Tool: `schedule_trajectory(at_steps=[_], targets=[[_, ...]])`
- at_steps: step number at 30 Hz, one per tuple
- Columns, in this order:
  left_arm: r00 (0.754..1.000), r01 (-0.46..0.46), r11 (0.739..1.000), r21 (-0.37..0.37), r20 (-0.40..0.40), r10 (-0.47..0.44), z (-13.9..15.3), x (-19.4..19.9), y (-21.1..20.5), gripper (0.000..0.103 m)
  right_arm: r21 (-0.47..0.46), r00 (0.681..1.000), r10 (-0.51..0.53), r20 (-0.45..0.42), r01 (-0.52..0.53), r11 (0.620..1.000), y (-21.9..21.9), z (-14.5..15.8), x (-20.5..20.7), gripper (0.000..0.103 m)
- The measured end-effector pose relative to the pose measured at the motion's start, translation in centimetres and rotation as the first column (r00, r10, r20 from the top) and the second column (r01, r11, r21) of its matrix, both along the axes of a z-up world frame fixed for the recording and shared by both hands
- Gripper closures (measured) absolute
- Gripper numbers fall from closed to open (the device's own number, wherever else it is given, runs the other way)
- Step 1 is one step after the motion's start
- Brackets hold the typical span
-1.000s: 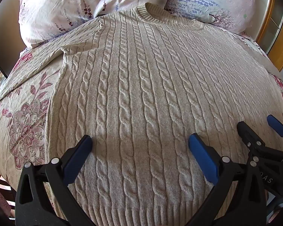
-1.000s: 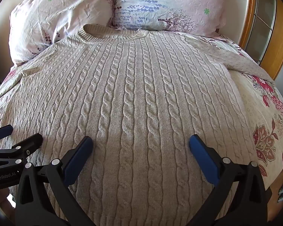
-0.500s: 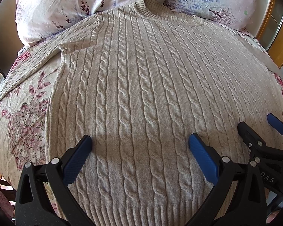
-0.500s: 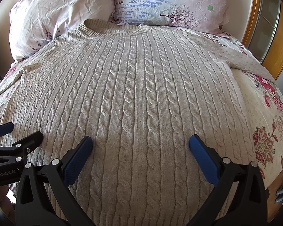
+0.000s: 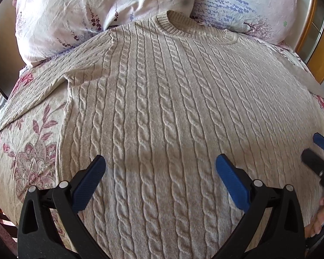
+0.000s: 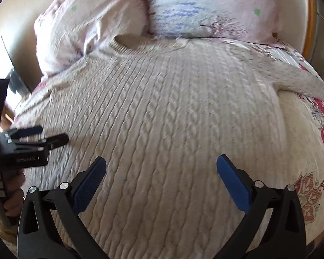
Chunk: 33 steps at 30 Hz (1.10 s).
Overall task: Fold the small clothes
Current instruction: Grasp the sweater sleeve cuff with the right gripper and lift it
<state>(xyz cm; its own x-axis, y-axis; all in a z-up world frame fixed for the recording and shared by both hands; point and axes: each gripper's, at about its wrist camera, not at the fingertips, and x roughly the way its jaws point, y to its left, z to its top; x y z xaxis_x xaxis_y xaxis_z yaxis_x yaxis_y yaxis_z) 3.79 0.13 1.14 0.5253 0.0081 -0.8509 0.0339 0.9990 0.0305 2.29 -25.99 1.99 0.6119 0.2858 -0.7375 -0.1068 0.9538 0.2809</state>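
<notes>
— Ahead of both claws, the cable-knit sweater lies flat on the bed, front up, collar far from them against the pillows.

— Any folding done?

— None I can see. Body spread, sleeves out to either side. I'd say everything is left.

— And the claws?

— The left claw is wide open, holding nothing, over the lower body. The right claw is the same, spread and empty, off to the left claw's right.

— Anything unclear?

— The hem below them is cut off, both cuffs run out of view, and the right wrist picture is smeared.
</notes>
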Motion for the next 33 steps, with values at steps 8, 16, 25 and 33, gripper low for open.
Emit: schedule_trajectory(at_steps=[8,16,25,33], targets=[[0.991,-0.029,0.999,-0.026,0.129,0.032,1.1,3.3,1.2,0.002,0.293,0.902,-0.422,-0.086,0.428,0.855,-16.2,-0.2,7.0,0.033],[0.981,-0.002,0.936,-0.353,0.182,0.071,0.2,3.2,4.5,0.002,0.377,0.752,-0.619,-0.226,0.654,0.656,-23.4,-3.7,9.0,0.04],[0.987,-0.006,0.928,-0.373,0.149,0.066,-0.4,3.8,4.3,0.002,0.523,0.658,-0.714,-0.237,0.706,0.478,-27.5,-5.6,8.5,0.052],[0.987,-0.009,0.927,-0.376,0.144,0.068,-0.4,3.9,4.2,0.002,0.568,0.632,-0.737,-0.238,0.707,0.422,-29.2,-7.2,8.5,0.093]])
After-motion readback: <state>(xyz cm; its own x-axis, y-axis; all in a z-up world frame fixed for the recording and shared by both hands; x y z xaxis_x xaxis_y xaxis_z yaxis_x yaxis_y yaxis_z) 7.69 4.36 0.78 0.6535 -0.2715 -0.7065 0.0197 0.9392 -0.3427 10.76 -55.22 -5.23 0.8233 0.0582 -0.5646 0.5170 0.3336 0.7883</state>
